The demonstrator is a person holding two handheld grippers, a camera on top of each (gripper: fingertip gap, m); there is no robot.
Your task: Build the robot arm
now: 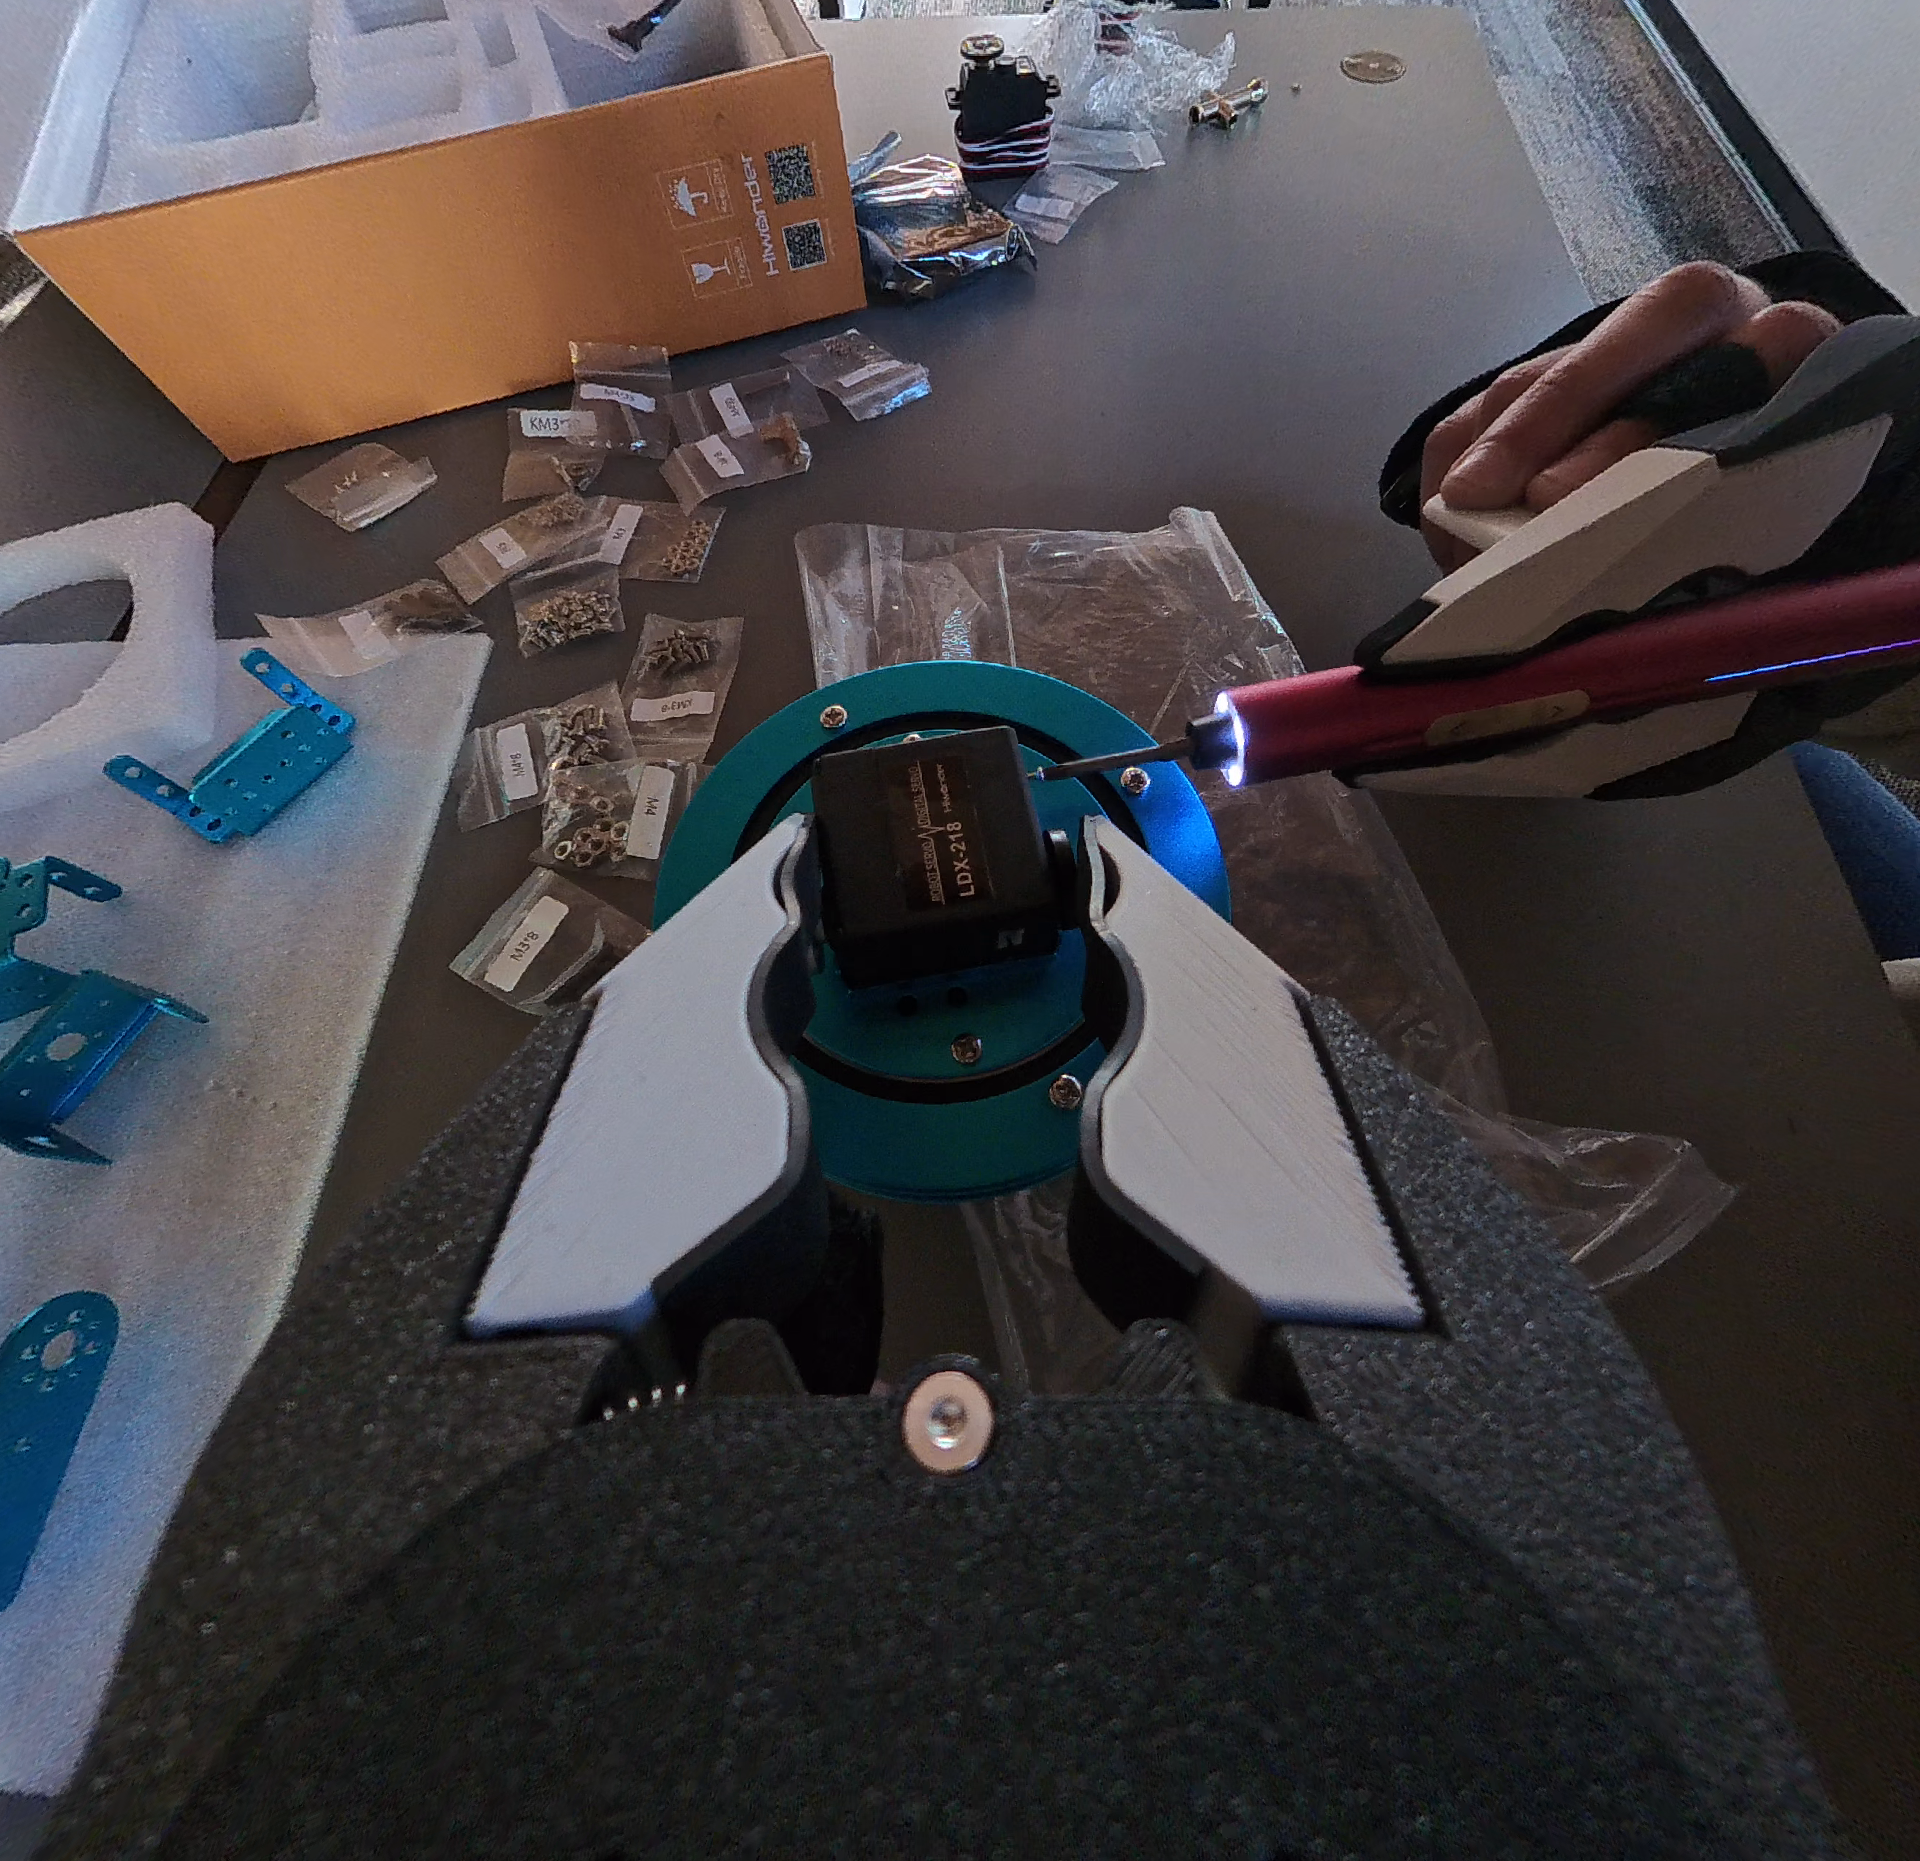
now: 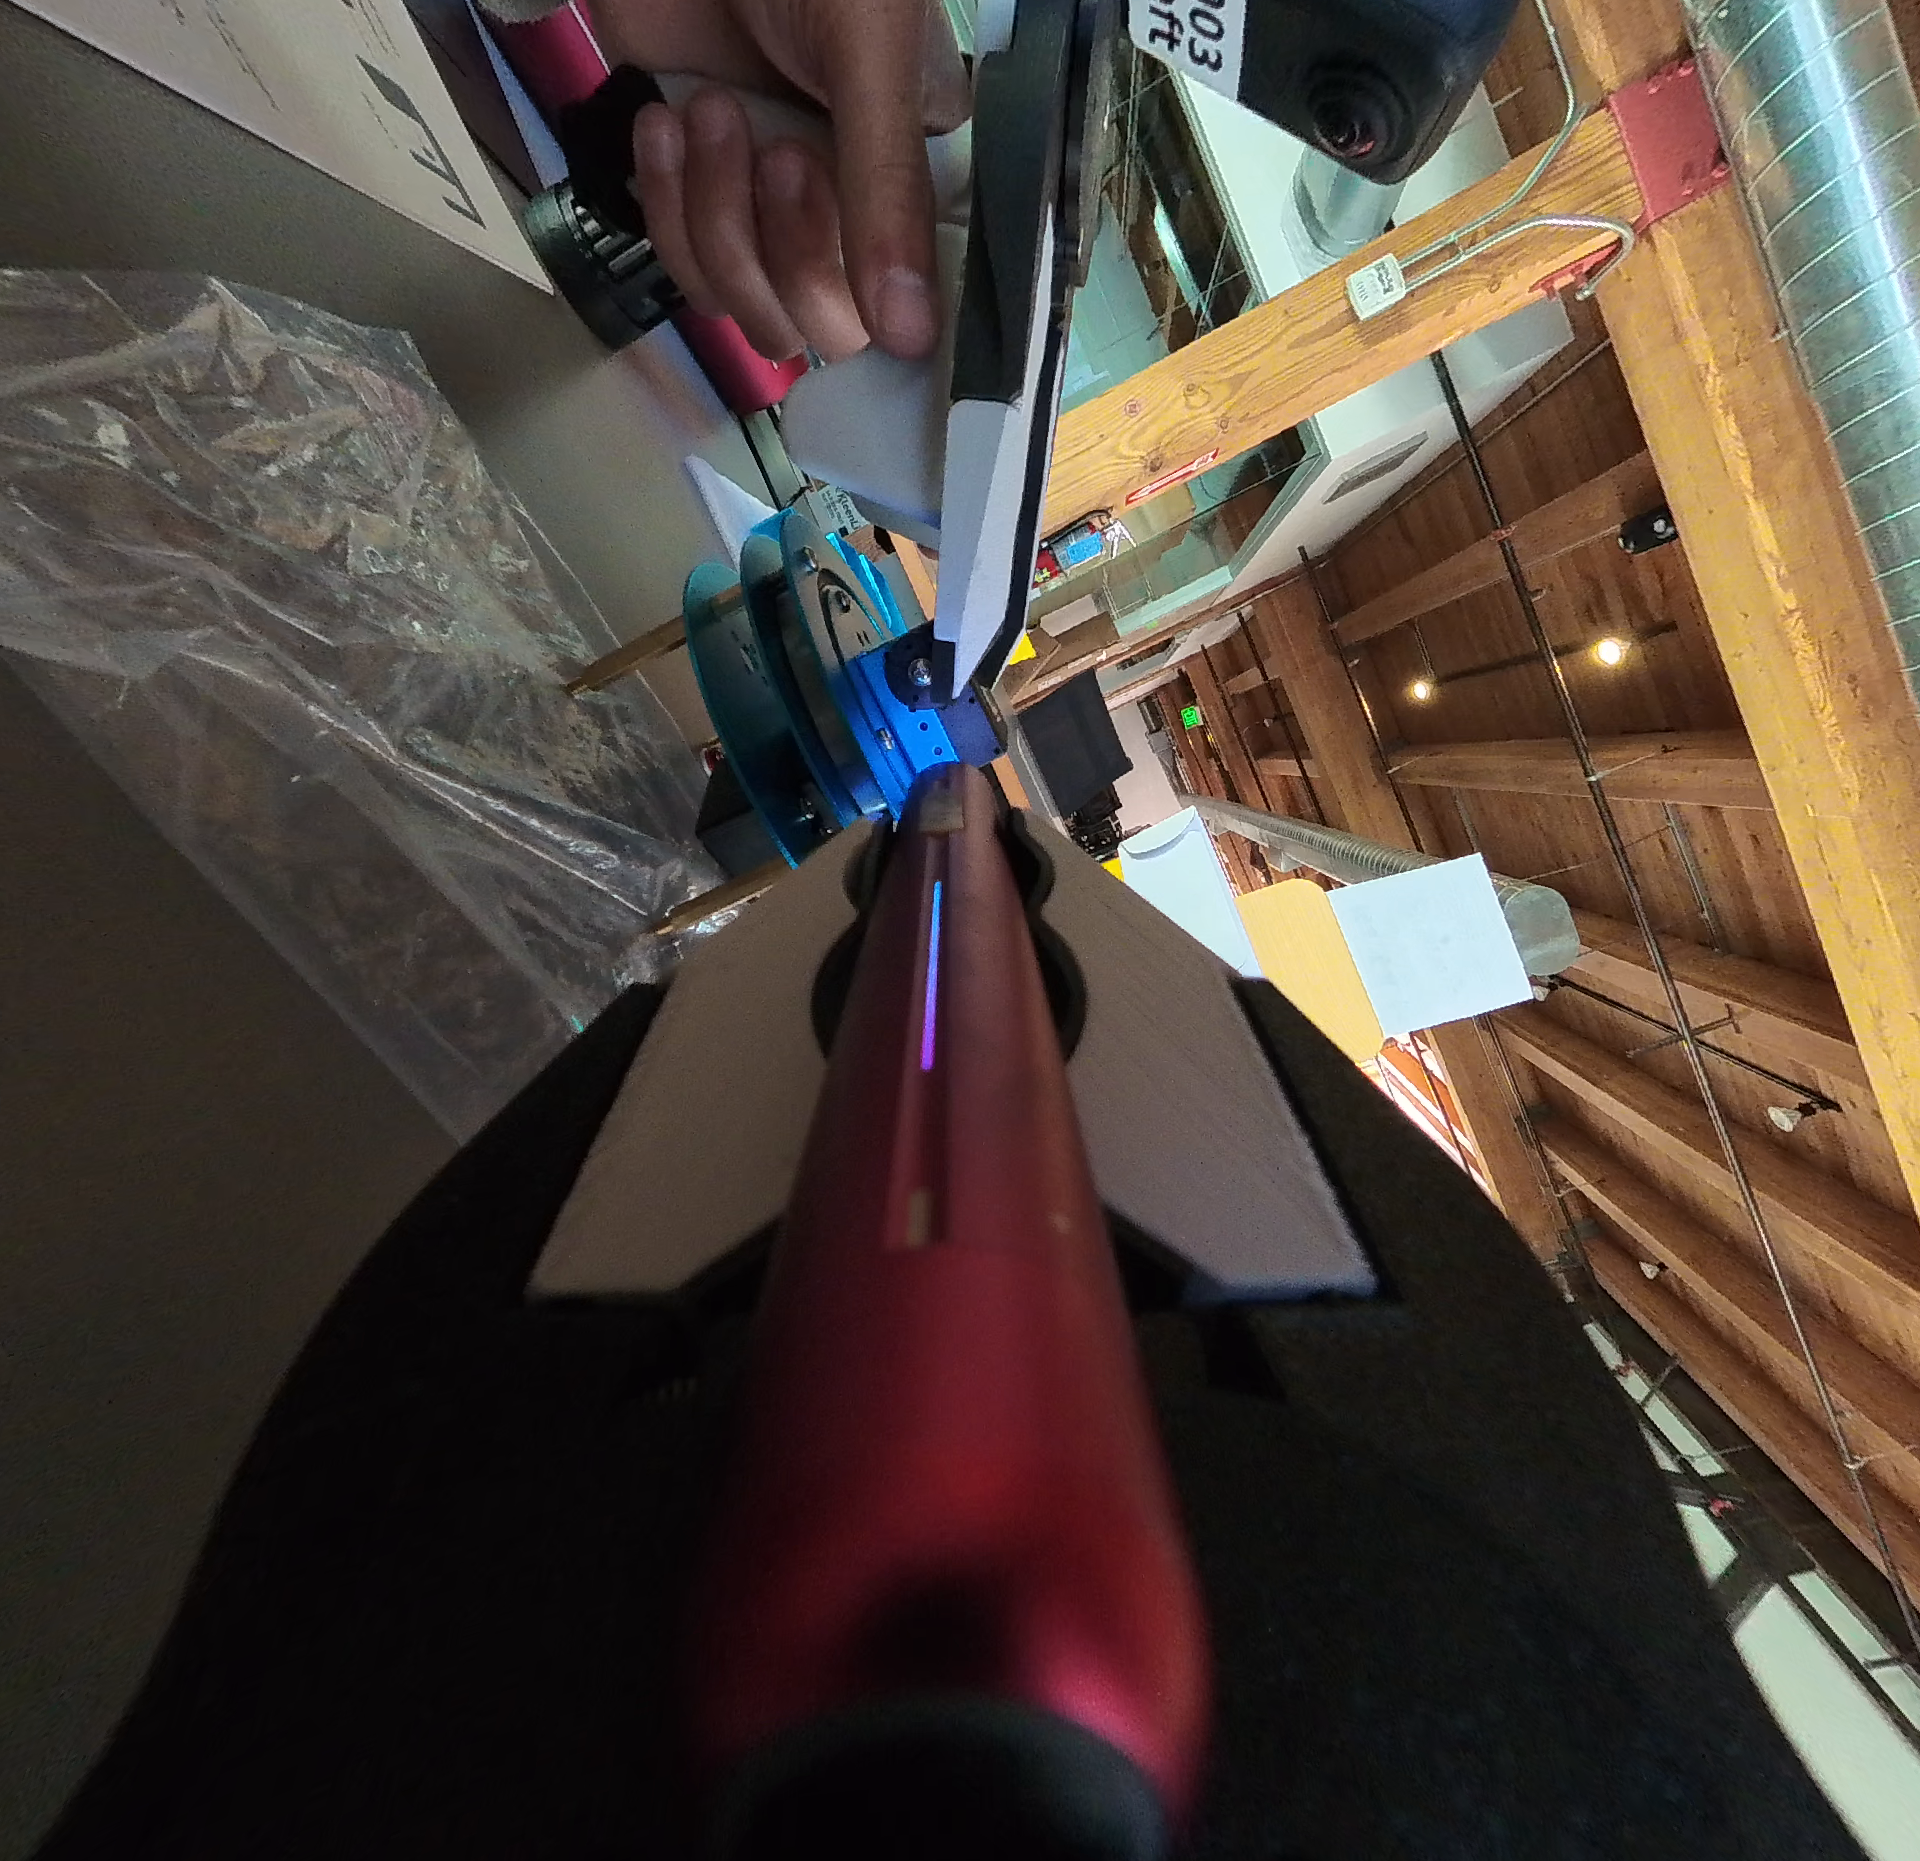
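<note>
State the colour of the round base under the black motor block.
Teal blue round base, clearest in the left wrist view.

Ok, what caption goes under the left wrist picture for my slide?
Left gripper clamps a black servo on a teal ring base while a red electric screwdriver touches it.

orange box (image 1: 447, 253) rear left | screw bags (image 1: 603, 606) beside it | blue brackets (image 1: 234, 762) on white foam (image 1: 260, 980)
</note>
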